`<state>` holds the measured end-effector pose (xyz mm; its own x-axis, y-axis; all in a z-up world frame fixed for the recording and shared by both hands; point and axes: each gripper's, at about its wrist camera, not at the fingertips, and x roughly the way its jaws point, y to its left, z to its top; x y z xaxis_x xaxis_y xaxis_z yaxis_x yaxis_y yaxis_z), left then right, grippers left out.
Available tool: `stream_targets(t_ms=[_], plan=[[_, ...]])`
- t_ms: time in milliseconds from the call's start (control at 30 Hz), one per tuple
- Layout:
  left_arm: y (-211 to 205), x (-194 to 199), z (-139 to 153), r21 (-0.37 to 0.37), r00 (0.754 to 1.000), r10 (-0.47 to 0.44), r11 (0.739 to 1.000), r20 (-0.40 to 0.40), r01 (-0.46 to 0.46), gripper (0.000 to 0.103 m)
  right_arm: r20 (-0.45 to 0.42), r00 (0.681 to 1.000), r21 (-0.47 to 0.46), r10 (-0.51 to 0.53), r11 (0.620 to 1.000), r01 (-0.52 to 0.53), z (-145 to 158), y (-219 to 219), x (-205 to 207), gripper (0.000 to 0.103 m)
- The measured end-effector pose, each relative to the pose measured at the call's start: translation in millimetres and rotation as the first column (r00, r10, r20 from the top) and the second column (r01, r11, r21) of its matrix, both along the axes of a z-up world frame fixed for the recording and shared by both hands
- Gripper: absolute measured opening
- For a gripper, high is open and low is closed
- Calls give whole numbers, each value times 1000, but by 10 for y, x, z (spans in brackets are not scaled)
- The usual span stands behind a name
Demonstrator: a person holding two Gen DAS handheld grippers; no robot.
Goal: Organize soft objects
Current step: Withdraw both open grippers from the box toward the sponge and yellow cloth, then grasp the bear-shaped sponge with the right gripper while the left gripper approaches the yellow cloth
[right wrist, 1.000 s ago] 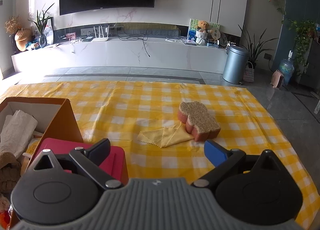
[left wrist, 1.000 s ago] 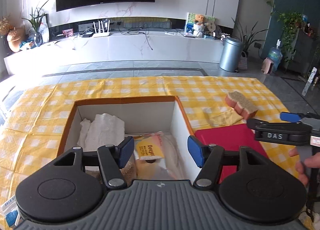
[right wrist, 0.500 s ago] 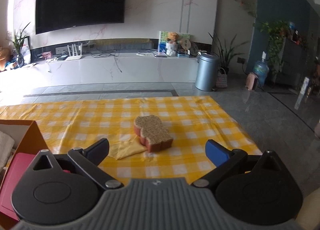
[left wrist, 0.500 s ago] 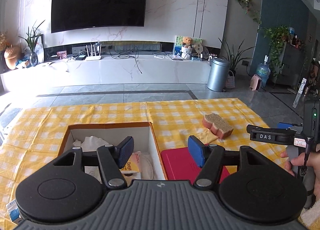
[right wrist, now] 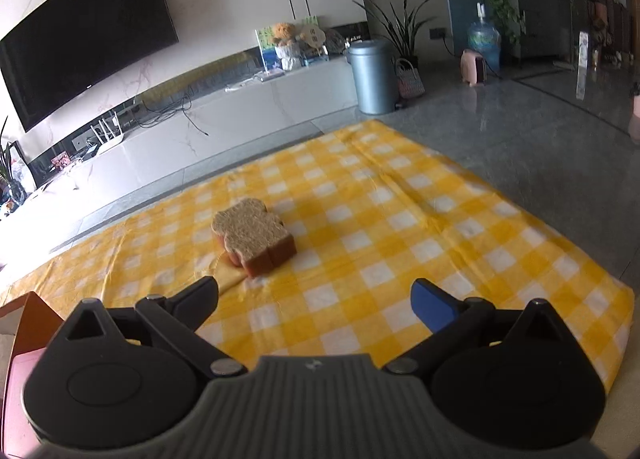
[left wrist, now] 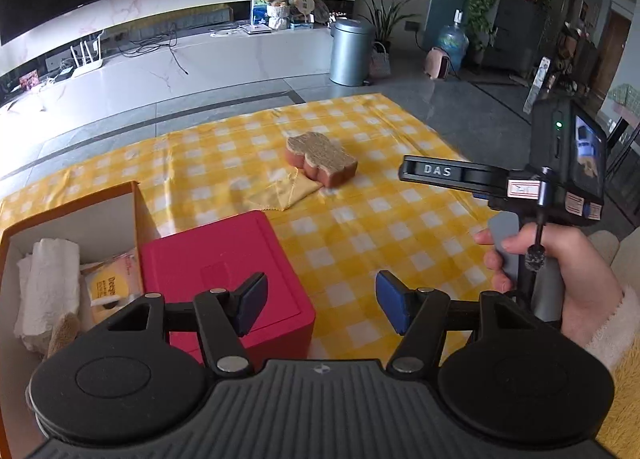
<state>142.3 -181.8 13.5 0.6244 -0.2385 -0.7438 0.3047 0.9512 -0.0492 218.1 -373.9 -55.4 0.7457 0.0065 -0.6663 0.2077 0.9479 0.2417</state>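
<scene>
Left wrist view, nearest first: the left gripper [left wrist: 320, 305] has its blue-padded jaws spread with nothing between them, over the edge of the red square plastic lid [left wrist: 224, 263]. Left of the red lid stands the orange-walled open cardboard box [left wrist: 136, 207], already holding a white folded towel [left wrist: 50, 287] and a yellow-labelled packet [left wrist: 110, 285]. Right of the red lid, a hand [left wrist: 560, 271] grips the handle of the right gripper [right wrist: 316, 301]; the right wrist view shows its jaws spread wide and empty.

Beyond the red lid, on the yellow-and-white checked tablecloth [left wrist: 400, 219], lies the brown toast-shaped sponge block [right wrist: 254, 237]. It rests partly on the yellow folded cloth [left wrist: 286, 193], touching it. Both soft items are well apart from either gripper and outside the box, so the task appears to have these two items left to place.

Probable faults from this state:
- Pinching the sponge low could catch the cloth beneath it, dragging or lifting both together.
- The sponge should compress readily; an off-centre grip could let it twist or slip out during transfer.
- The cloth lies flat on the tablecloth and is close in colour; a shallow pinch could gather tablecloth fabric with it.
- The red lid lies between the sponge and the box; a low carry path could strike it.
</scene>
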Motion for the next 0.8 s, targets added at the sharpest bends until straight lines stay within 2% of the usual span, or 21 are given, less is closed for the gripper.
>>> stream_targets(t_ms=[67, 133, 200, 267, 333, 400, 500, 600, 633, 700, 800], plan=[[-172, 110, -94, 69, 1000, -9, 998, 10, 8, 73, -40, 999, 5, 0, 1000, 0, -127, -15, 97, 100], [-321, 246, -188, 116, 999, -42, 992, -8, 43, 74, -79, 997, -39, -19, 999, 16, -244, -11, 187, 100], [-399, 392, -280, 120, 998, -46, 991, -48, 51, 73, -97, 995, -92, -23, 996, 14, -322, -12, 260, 100], [-405, 517, -354, 107, 995, -47, 993, -92, 57, 73, -99, 994, -101, -34, 995, 24, -380, -41, 322, 100], [-415, 657, -426, 127, 989, -53, 989, -136, 71, 74, -72, 996, -37, -59, 998, 57, -439, -125, 377, 100], [-388, 807, -462, 136, 987, -31, 989, -156, 53, 72, -23, 994, 79, -105, 991, 106, -513, -239, 415, 100], [-329, 1009, -446, 107, 987, 23, 994, -157, -6, 72, -16, 973, 277, -231, 934, 226, -632, -413, 472, 100], [-336, 1217, -428, 116, 986, 77, 991, -145, -61, 72, -15, 967, 414, -255, 879, 238, -711, -482, 548, 100], [-348, 1274, -418, 122, 987, 86, 990, -137, -69, 72, -20, 965, 439, -262, 865, 244, -740, -489, 585, 100], [-372, 1391, -410, 143, 989, 96, 987, -112, -80, 73, -27, 964, 433, -263, 866, 248, -776, -474, 668, 100], [-426, 1587, -442, 207, 988, 118, 974, -100, -96, 73, -6, 977, 355, -215, 912, 204, -829, -422, 826, 100]])
